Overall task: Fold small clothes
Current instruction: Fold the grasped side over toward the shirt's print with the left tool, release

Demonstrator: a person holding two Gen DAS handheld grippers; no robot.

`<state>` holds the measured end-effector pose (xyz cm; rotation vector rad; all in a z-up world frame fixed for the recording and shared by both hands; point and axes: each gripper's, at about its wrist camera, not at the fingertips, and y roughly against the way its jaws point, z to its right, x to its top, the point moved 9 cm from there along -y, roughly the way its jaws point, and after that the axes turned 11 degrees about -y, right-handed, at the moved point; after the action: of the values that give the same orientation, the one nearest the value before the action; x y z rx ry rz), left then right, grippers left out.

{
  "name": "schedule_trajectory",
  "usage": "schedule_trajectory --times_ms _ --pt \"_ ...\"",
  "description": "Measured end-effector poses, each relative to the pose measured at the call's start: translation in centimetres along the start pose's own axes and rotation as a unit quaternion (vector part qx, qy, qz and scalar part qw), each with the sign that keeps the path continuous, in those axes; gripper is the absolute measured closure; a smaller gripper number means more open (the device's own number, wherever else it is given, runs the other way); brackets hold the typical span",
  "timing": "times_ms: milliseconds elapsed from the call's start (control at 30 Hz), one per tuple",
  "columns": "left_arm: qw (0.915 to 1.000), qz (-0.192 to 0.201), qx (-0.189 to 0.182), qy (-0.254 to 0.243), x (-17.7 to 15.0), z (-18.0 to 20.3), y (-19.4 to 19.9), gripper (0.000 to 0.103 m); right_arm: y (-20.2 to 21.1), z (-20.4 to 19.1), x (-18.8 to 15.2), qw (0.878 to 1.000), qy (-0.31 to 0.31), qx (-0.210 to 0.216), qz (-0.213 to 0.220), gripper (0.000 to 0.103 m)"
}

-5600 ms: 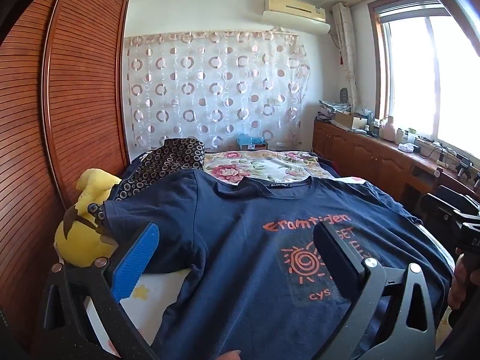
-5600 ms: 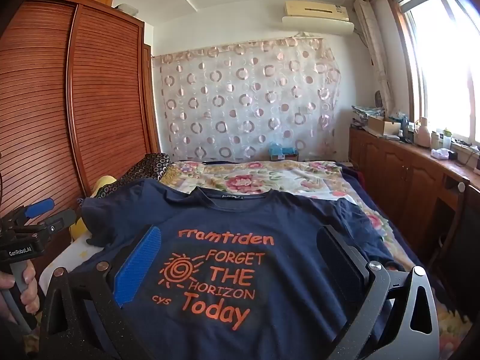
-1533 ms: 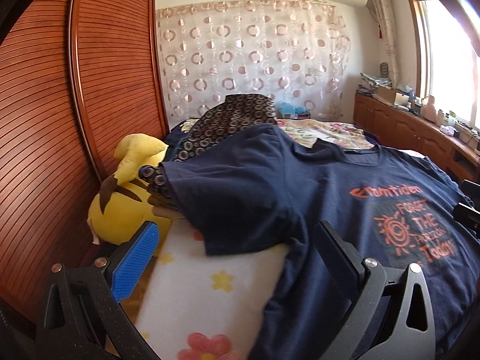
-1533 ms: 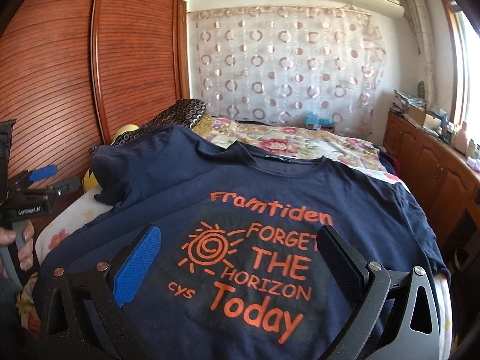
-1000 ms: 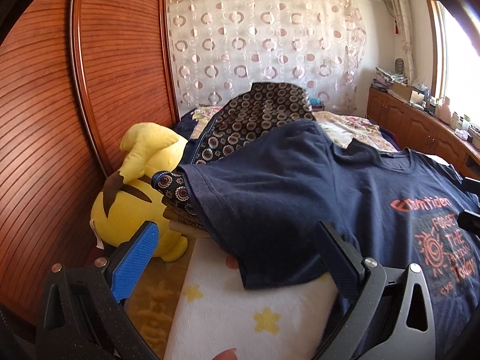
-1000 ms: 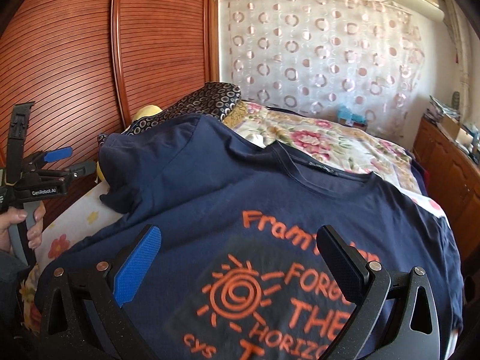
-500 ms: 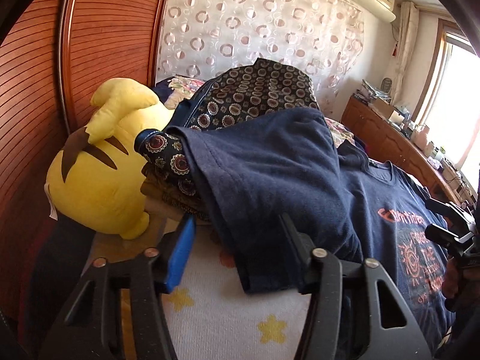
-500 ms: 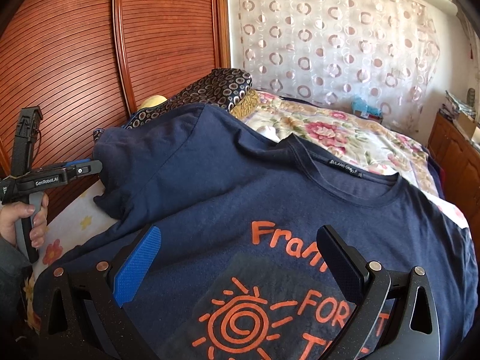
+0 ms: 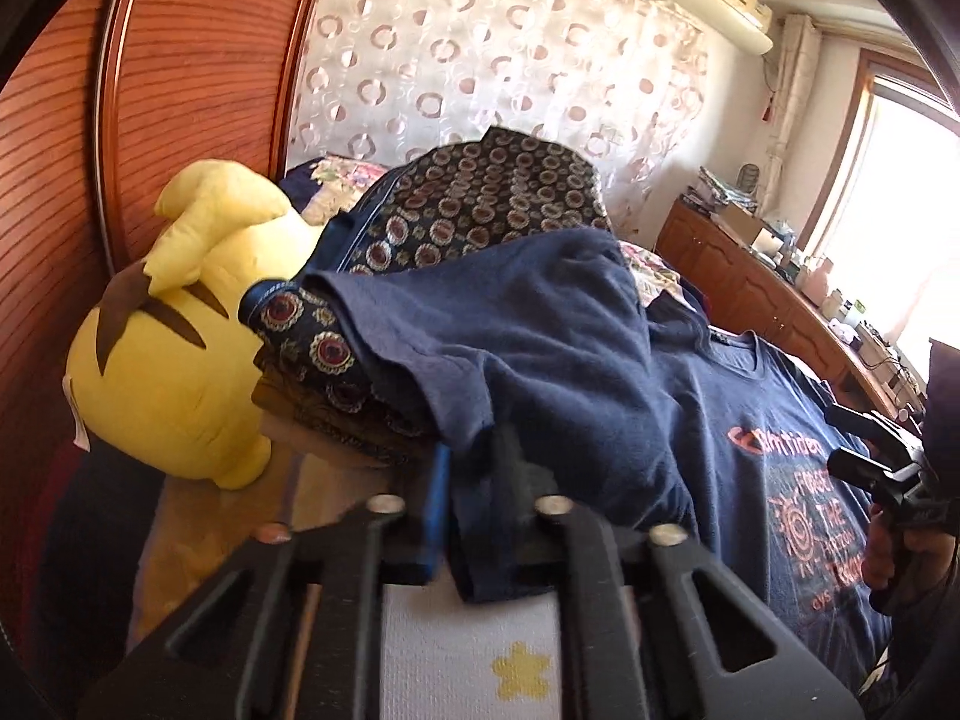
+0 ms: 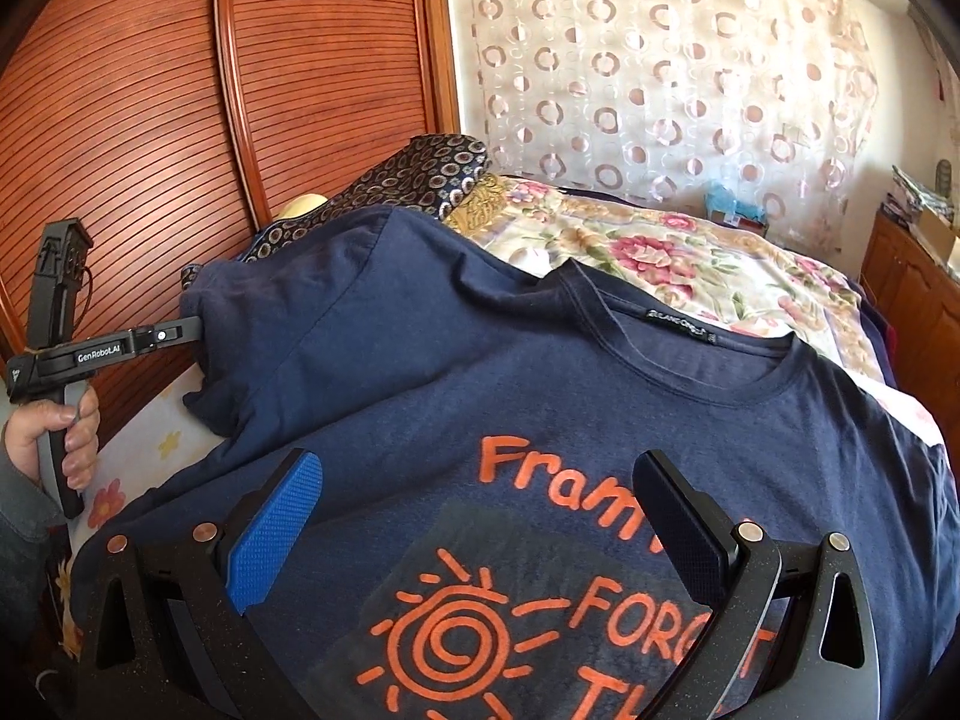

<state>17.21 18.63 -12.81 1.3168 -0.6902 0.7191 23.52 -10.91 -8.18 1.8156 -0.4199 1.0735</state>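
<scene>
The left claw (image 9: 474, 480) is clamped on the sleeve hem (image 9: 474, 420) of a navy T-shirt (image 10: 480, 396) spread print-up across a bed (image 10: 660, 240). At the shirt's near edge, the right claw (image 10: 480, 516) hovers with its jaws wide apart over the orange sun print (image 10: 444, 636). At ten o'clock beyond the sleeve lie a patterned garment (image 9: 480, 192) and a yellow plush toy (image 9: 174, 360), against a wooden wardrobe (image 10: 180, 90).

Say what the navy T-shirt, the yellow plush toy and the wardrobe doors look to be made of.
Navy T-shirt: soft matte knit, likely cotton; it drapes and creases, with a flat orange print.
Yellow plush toy: fuzzy stuffed fabric, with sewn seams and brown patches.
Wardrobe doors: reddish-brown slatted wood or wood-look, slightly glossy.
</scene>
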Motion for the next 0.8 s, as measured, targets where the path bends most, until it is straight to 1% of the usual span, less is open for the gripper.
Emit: schedule_trajectory --times_ms 133,267,333,433,500,533,633,700,767,800 --pt "0.9994 0.021 0.015 -0.021 0.9 0.9 1.8 0.098 0.3 0.5 0.0 1.000 -0.009 -0.002 0.005 0.000" --pt "0.9979 0.044 0.010 -0.047 2.8 3.1 3.4 0.098 0.8 0.8 0.1 1.000 -0.019 -0.001 0.010 0.000" --pt "0.9970 0.052 0.000 -0.058 3.9 4.3 3.5 0.098 1.2 1.2 0.3 1.000 -0.025 -0.005 0.015 0.000" --pt "0.9946 0.062 -0.023 -0.079 6.0 6.9 3.2 0.098 1.5 1.9 0.3 0.999 -0.029 -0.023 0.023 0.000" --pt "0.9919 0.068 -0.041 -0.099 7.3 9.1 2.8 0.098 1.6 2.4 0.3 0.999 -0.036 -0.031 0.024 0.000" --pt "0.9898 0.071 -0.056 -0.110 8.0 10.6 2.3 0.098 1.8 2.6 0.3 0.998 -0.038 -0.036 0.025 0.000" --pt "0.9850 0.059 -0.088 -0.136 8.4 14.5 0.7 0.098 2.6 2.9 0.3 0.997 -0.043 -0.050 0.031 0.000" --pt "0.9815 0.044 -0.113 -0.149 8.1 17.1 -0.5 0.098 3.5 2.6 0.3 0.997 -0.048 -0.056 0.038 0.000" --pt "0.9799 0.029 -0.115 -0.161 7.8 18.8 -1.4 0.098 4.1 2.5 0.1 0.996 -0.050 -0.064 0.042 0.000" --pt "0.9793 0.024 -0.114 -0.165 7.8 19.1 -1.6 0.090 4.3 2.4 0.0 0.996 -0.051 -0.067 0.044 0.000"
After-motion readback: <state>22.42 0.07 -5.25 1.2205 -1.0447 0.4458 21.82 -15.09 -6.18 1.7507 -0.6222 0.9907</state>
